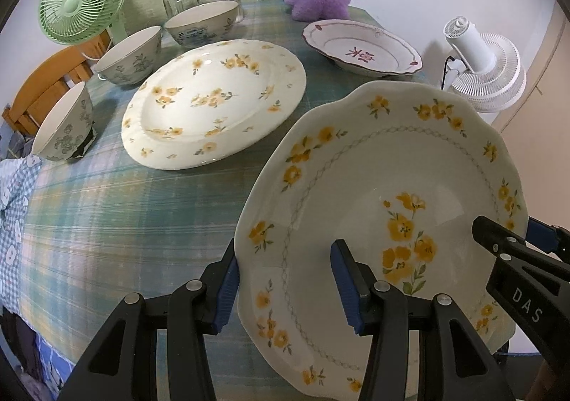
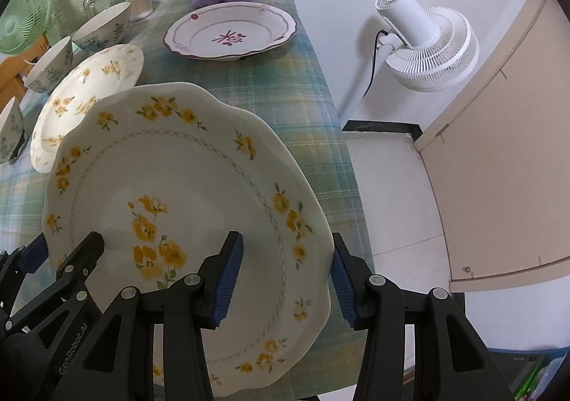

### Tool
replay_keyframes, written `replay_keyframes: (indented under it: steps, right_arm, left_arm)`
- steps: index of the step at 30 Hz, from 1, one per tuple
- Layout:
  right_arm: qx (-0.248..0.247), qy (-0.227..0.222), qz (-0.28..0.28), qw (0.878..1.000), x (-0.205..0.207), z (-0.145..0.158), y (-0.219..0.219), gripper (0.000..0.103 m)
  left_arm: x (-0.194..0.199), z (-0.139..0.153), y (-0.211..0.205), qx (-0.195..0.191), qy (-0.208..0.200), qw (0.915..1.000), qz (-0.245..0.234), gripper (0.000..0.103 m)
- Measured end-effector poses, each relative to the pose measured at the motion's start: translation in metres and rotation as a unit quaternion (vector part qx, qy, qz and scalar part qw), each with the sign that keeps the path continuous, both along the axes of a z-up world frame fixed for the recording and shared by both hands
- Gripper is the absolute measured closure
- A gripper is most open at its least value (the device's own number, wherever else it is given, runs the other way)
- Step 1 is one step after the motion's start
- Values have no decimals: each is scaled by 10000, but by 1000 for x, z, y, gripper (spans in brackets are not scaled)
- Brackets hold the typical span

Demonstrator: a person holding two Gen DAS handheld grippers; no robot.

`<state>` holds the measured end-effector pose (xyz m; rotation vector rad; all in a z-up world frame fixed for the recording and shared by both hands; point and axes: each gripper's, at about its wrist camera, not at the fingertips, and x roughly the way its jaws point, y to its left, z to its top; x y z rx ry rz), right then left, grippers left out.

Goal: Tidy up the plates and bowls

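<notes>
Plates come first: you carry the scalloped plate [image 1: 384, 222] between both tools, the left hand-held gripper [image 1: 285, 287] clamped on its left rim and the right hand-held gripper [image 2: 286, 279] clamped on its right rim, above the tabletop [image 1: 124, 215]. The oval plate [image 1: 213, 101], your likely stacking target, lies beyond the scalloped plate and to its left, so your left hand is nearer. Its long axis runs from near left to far right. Three bowls stand beyond the oval plate's left edge.
</notes>
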<state>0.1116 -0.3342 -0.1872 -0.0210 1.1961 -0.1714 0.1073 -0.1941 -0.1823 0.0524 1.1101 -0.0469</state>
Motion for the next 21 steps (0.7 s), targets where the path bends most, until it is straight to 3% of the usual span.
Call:
replay_keyframes:
  steps: [16,21]
  right_arm:
    - [75,128,81,9999,16,-16,-7,52]
    - [112,177,95,9997,22,-20,-8,51]
  left_arm:
    - [15,-15,-7,93,193,9996,163,53]
    - [18,-17,-8,31,202,9996,197,47]
